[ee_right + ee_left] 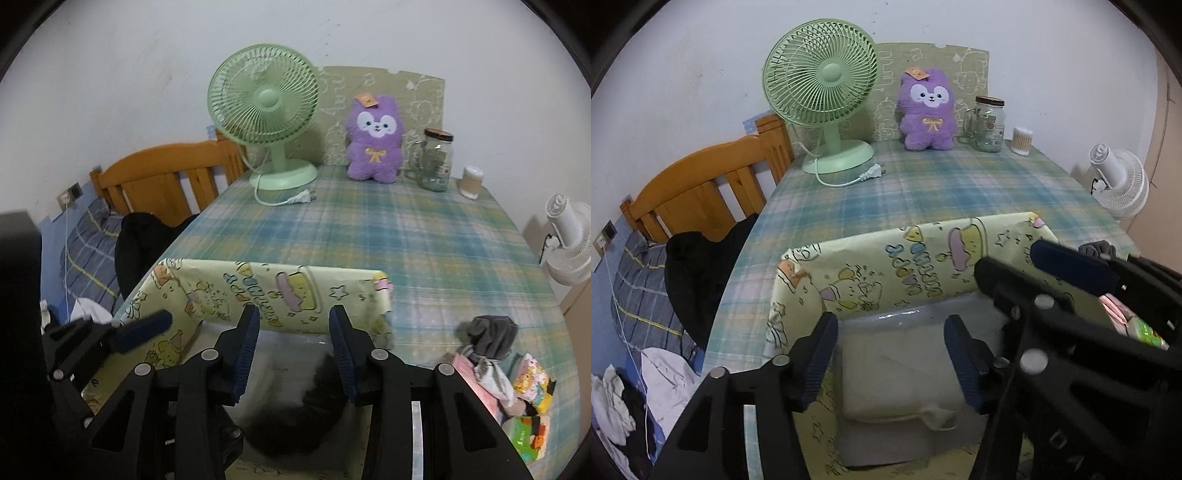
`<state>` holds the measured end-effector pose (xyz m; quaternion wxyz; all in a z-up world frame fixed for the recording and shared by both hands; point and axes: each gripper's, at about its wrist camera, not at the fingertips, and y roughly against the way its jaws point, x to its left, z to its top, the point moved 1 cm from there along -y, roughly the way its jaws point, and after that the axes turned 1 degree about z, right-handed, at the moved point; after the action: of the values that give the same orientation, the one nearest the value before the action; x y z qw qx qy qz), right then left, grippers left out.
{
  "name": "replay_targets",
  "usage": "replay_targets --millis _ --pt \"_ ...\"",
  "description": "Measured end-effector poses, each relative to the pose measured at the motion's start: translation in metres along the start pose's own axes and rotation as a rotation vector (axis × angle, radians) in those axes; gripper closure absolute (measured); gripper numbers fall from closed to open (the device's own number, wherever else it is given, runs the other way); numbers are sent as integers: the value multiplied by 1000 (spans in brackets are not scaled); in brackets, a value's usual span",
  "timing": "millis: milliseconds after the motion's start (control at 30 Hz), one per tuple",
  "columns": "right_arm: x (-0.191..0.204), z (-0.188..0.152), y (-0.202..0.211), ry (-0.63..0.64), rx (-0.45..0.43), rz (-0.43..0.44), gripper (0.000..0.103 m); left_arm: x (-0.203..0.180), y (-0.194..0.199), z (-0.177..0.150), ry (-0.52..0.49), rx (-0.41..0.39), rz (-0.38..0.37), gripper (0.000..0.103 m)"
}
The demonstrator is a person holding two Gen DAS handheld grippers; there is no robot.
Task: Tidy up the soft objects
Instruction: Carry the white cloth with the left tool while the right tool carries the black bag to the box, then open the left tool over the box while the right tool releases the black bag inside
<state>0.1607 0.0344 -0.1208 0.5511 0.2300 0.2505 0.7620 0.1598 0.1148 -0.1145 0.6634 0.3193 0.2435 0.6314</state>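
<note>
A yellow cartoon-print box (886,266) (229,291) stands open at the table's near edge. A pale folded cloth (894,373) lies inside it, and a dark soft item (295,417) lies beside that. My left gripper (890,358) is open and empty, over the box's inside. My right gripper (293,350) is open and empty, over the box too; it also shows in the left wrist view (1052,273). A pile of small soft items (491,354) with a grey sock on top lies right of the box. A purple plush (927,110) (375,140) sits upright at the table's far end.
A green desk fan (823,92) (266,110) with loose plug stands far left on the plaid tablecloth (923,184) (406,229). A glass jar (988,123), a mug and a cotton-swab tub (1022,140) stand far right. A wooden bed frame (713,184) lies left, a white fan (1119,181) right.
</note>
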Motion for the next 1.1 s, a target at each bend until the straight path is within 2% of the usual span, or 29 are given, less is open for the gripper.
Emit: replay_targets --millis 200,233,267,333,367,567,800,900,1100 --pt "0 3 -9 -9 26 27 59 -1 -1 3 -15 -7 -27 26" --pt "0 3 -9 -8 28 27 53 0 -1 4 -15 -12 -30 23" --pt "0 4 -9 -8 32 21 40 0 0 4 -17 -15 -34 19" --pt "-3 4 -7 -17 17 5 23 -2 0 6 -29 -18 -39 18" --pt "-4 4 -5 -22 3 -5 19 -3 1 6 -36 -22 -33 18" --pt "-11 3 8 -38 -15 -20 17 -14 14 7 -52 -49 -37 17" --pt "-18 5 34 -25 -69 -66 11 -25 34 10 -23 -88 -34 16" --pt "-21 6 47 -21 -98 -81 5 -31 45 11 -15 -114 -37 16" --pt "-31 9 70 -24 -141 -83 0 -43 65 14 -4 -161 -27 7"
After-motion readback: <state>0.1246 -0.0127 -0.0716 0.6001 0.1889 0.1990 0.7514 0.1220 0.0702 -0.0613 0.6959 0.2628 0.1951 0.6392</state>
